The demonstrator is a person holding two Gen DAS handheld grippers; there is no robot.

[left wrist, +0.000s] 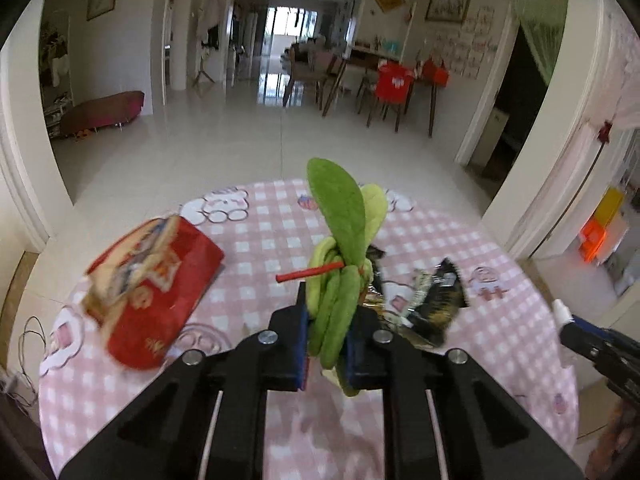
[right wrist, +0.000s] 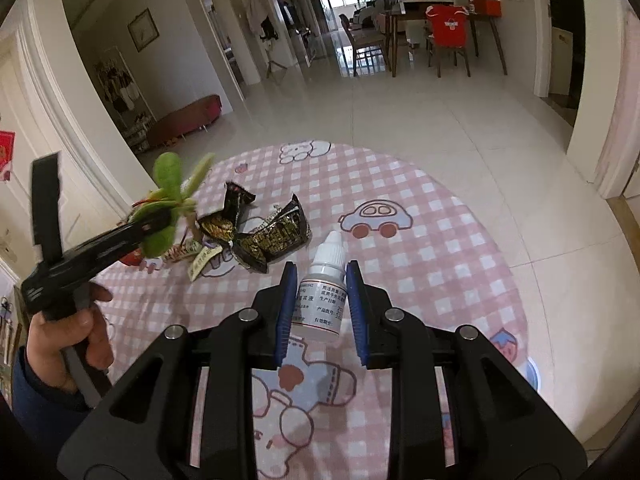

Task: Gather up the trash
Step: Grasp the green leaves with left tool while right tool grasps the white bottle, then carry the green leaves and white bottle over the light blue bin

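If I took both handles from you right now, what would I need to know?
Left tool: shut on the bundle of green leaves, lifted off the table.
Right tool: shut on the small white dropper bottle.
Still lying on the table: black and gold wrappers, red packet.
Done: two pieces picked up. Left: drop them off, then collect the rest. No bin in view.

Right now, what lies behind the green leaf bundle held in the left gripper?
Behind the green leaf bundle, black and gold wrappers lie on the checked tablecloth. The bundle covers their near-left edge, so anything there stays hidden.
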